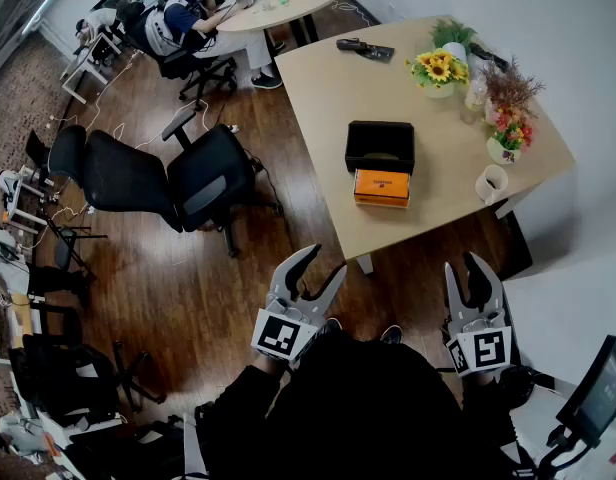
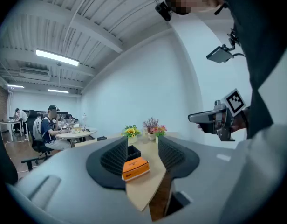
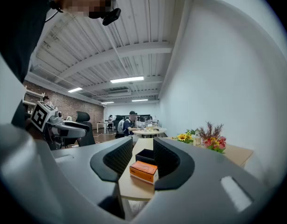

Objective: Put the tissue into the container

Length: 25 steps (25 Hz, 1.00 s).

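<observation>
Open wood floor [image 1: 188,268] lies between the black office chair [image 1: 148,178] and the left edge of the table [image 1: 428,198]. I've got both grippers hanging over that floor, short of the table's near corner. The black container [image 1: 380,124] sits mid-table, clear of every edge, its inside too dark for me to read, with the orange tissue box [image 1: 382,187] right against its near wall; flower pots [image 1: 438,70] and a white mug [image 1: 491,183] line the right edge. The left gripper [image 1: 326,260] has its jaws a little apart, the right gripper [image 1: 465,262] only a slit, and both hold nothing.
</observation>
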Tool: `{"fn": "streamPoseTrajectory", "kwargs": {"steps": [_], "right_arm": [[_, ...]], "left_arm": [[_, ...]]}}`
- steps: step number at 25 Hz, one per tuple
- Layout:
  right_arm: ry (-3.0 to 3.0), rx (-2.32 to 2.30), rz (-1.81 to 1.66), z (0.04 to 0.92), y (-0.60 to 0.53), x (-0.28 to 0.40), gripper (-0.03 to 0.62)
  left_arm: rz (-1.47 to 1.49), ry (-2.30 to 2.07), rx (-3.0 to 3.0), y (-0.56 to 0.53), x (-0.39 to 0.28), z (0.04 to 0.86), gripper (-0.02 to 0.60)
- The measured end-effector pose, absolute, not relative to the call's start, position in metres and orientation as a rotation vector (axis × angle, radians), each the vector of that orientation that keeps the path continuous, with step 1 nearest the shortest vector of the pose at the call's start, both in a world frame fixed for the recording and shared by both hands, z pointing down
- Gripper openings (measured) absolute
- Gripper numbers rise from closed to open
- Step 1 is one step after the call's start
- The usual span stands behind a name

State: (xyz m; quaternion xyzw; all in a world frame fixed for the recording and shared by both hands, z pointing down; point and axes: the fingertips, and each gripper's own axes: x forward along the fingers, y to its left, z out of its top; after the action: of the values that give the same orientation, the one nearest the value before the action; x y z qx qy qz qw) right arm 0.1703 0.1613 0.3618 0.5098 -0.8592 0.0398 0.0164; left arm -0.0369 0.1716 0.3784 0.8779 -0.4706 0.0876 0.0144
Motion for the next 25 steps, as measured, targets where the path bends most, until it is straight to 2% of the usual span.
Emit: {"fn": "streamPoseTrajectory", "kwargs": {"steps": [6,12,18,21,25], "right_arm": [[-2.675,1.552,0.147,0.377,0.127,0.165,0.129],[-2.559,1.591,0.172,0.403,0.085,0.153,0.129],[-2.404,1.661,0.260,0.427,0.040,0.130,0.133],[-2.333,1.659,0.286,0.443,0.019,0.121,0.151],[-2.245,1.618,0.332,0.470,0.000,0.116,0.180]], "left_arm": [[0.257,-1.450,2.716,0.133,-0.037,0.393,0.190],[0.249,-1.419,2.715,0.086,-0.066,0.410,0.204],[0.269,-1.291,2.746,0.030,-0.098,0.436,0.241],[0.293,-1.210,2.746,0.007,-0.102,0.456,0.284],[0.383,-1.091,2.732,-0.016,-0.100,0.491,0.302]]}}
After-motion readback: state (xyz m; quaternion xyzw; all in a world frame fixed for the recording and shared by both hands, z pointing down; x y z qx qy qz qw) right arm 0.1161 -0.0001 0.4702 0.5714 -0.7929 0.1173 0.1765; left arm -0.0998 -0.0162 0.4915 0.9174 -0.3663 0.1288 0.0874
